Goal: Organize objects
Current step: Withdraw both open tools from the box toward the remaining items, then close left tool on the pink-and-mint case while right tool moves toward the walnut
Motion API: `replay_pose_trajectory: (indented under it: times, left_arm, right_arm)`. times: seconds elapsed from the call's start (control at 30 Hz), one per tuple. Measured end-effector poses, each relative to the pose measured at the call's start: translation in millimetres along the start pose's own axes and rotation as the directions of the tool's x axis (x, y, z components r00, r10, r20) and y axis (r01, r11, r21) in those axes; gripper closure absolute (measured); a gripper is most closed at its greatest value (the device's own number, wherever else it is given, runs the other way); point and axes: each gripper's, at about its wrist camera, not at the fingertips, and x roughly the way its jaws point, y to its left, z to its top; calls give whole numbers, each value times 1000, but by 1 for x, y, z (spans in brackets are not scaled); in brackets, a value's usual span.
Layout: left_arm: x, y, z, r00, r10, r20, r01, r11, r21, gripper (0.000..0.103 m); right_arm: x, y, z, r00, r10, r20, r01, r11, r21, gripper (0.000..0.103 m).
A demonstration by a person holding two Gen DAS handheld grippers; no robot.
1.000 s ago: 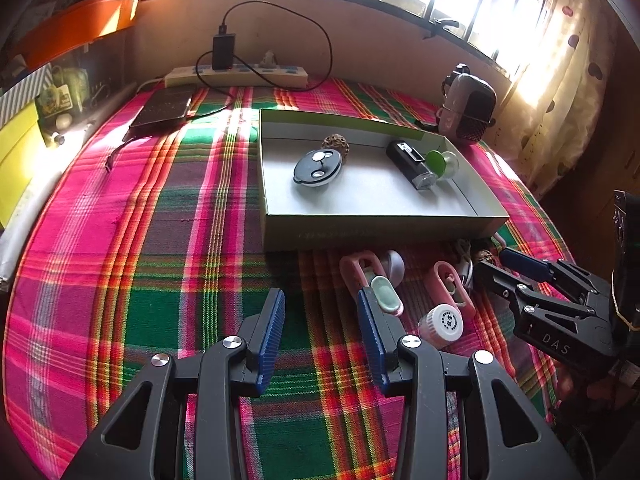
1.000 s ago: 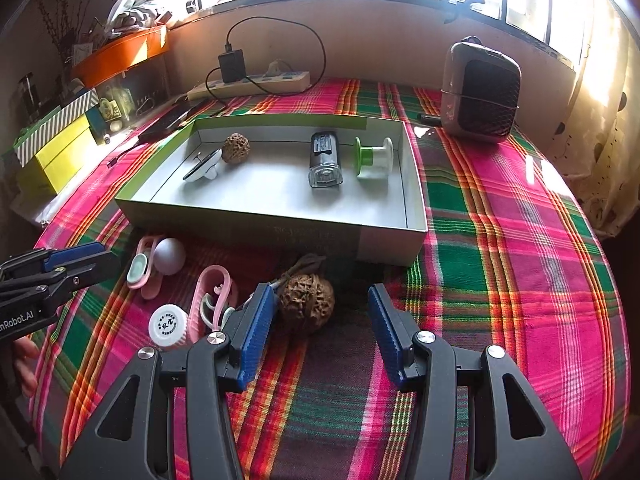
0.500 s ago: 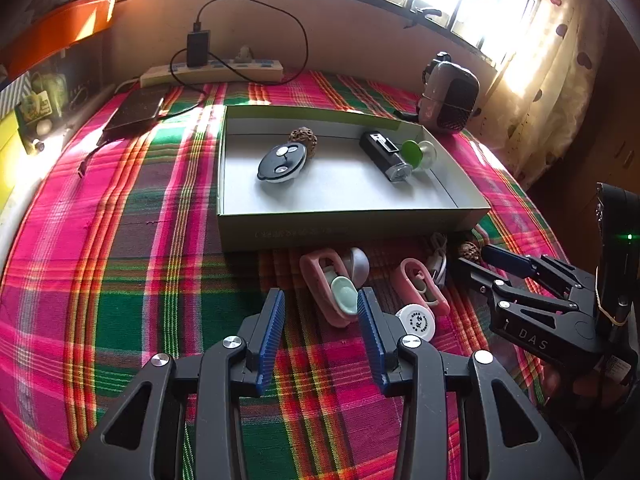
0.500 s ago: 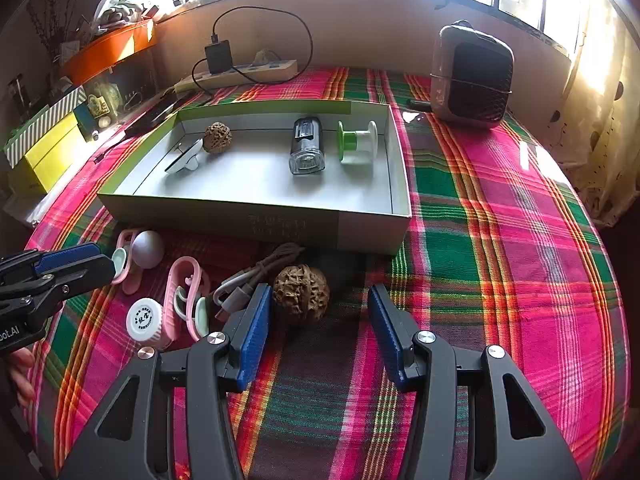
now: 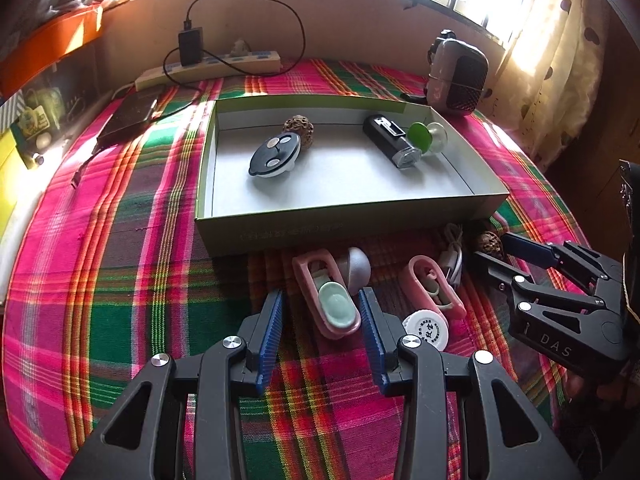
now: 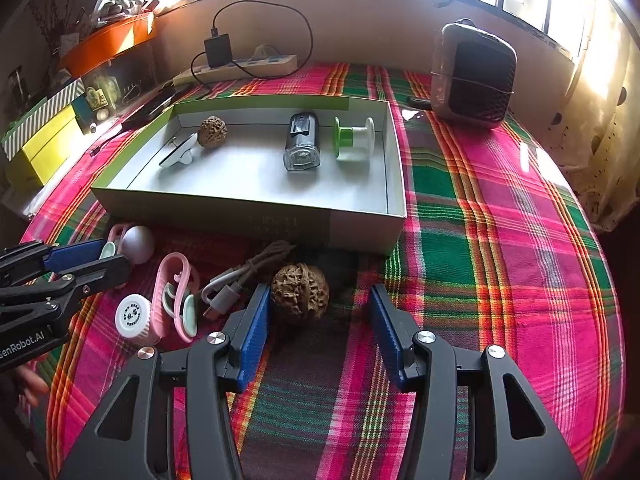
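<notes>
Left tool (image 5: 320, 322) has shifted since a sec ago: then its jaws sat left of the pink clip, now they straddle the pink clip w/ mint pad (image 5: 330, 300). Jaws apart, pads not pressing, nothing gripped. Clip lies on the plaid tabletop (image 5: 120, 280), just in front of the box (image 5: 344, 224), touching a grey half-ball (image 5: 358, 266). Second pink clip (image 5: 436, 292) and white round cap (image 5: 426, 326) lie just right of it.

Right tool (image 6: 318, 320) is about where it was; jaws roughly half open, same gap as before. Walnut (image 6: 300, 294) sits between its pads, near the left pad, not clamped. White cable (image 6: 236, 284) lies just left of it.

Inside the box, unchanged: second walnut (image 6: 213, 131), black round gadget (image 5: 275, 155), black-and-clear device (image 6: 302, 146), green-and-white spool (image 6: 354, 138).
</notes>
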Motion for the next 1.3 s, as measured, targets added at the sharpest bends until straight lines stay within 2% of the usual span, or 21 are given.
replay_pose_trajectory:
  times: [0.27,0.73,0.97,1.17,1.3]
  left_arm:
    - [0,10,1,999,46,6,-46,999,-16,67]
    - [10,6,13,995,100,15,-101,993,61,67]
    - [10,8,13,996,92,21,-93,995,43,67]
    - [7,16,10,996,85,27,-86,996,6,81]
    - [4,21,9,997,75,32,-75,997,-21,84]
  right_arm:
    - [0,0,0,1000,-1,0,1,1000,-4,53]
    - [1,0,1,1000,-18,-1,18,1000,1,53]
    - [1,0,1,1000,-21,-1,21,1000,1,53]
    - [1,-2,1,1000,-24,0,24,1000,12,53]
    - [1,-2,0,1000,-26,2,26,1000,9,53]
